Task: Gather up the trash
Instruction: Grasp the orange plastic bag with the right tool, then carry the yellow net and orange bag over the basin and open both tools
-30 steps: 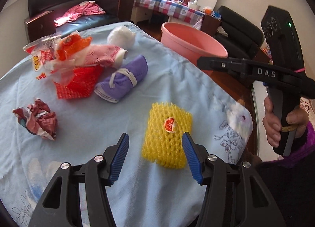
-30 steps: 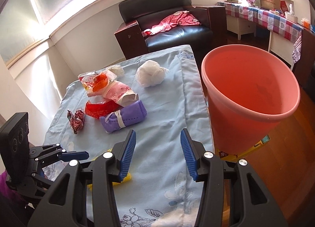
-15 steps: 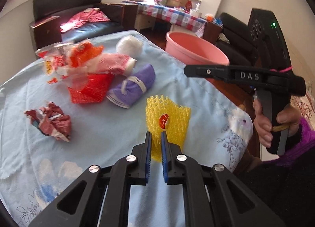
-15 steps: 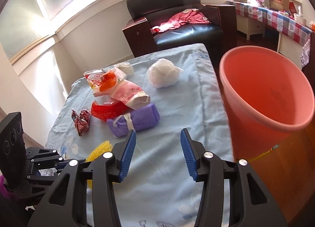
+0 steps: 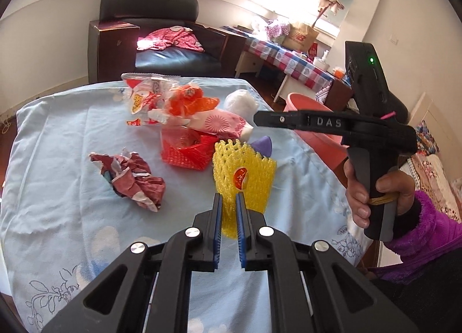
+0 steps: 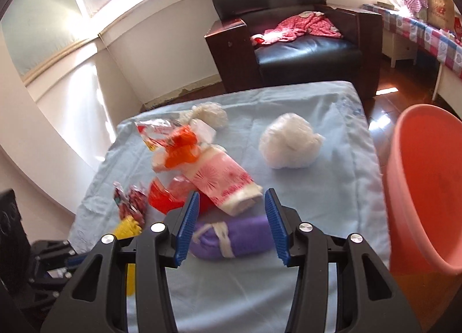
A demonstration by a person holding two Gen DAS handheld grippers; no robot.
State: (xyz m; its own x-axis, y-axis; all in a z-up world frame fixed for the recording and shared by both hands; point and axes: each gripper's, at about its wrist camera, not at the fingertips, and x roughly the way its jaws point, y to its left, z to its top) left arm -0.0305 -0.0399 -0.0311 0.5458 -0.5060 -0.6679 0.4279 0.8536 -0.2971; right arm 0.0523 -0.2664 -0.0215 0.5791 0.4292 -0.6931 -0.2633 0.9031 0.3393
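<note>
Left gripper (image 5: 228, 203): blue pads pinched on the lower edge of the yellow foam net (image 5: 244, 177). The net stands upright between the pads, lifted over the near right part of the table (image 5: 57, 160), which is covered with a pale blue cloth. A round red-orange sticker sits on the net's face; its print is too small to read.

Right gripper (image 6: 232, 219): jaws spread wide, nothing between the pads. It hangs over the purple roll (image 6: 231, 239), which is tied with a white band and lies near the table's right edge. The roll's width falls between the two pads in this view; contact cannot be told. The pink flowered wrapper (image 6: 222, 183) lies just behind the roll, touching it.

Remaining items on the cloth: red mesh net (image 5: 186, 151) under the pink wrapper; clear snack bag with orange contents (image 5: 156, 99) toward the far edge; crumpled dark red wrapper (image 5: 132, 178) toward the left edge; white wad (image 6: 288, 144) toward the far right corner.

Pink bucket (image 6: 427, 188) stands just beside the table's right edge.

Writing: "DAS" in raised letters on the right gripper's body, seen from the left wrist. Bag print illegible.
</note>
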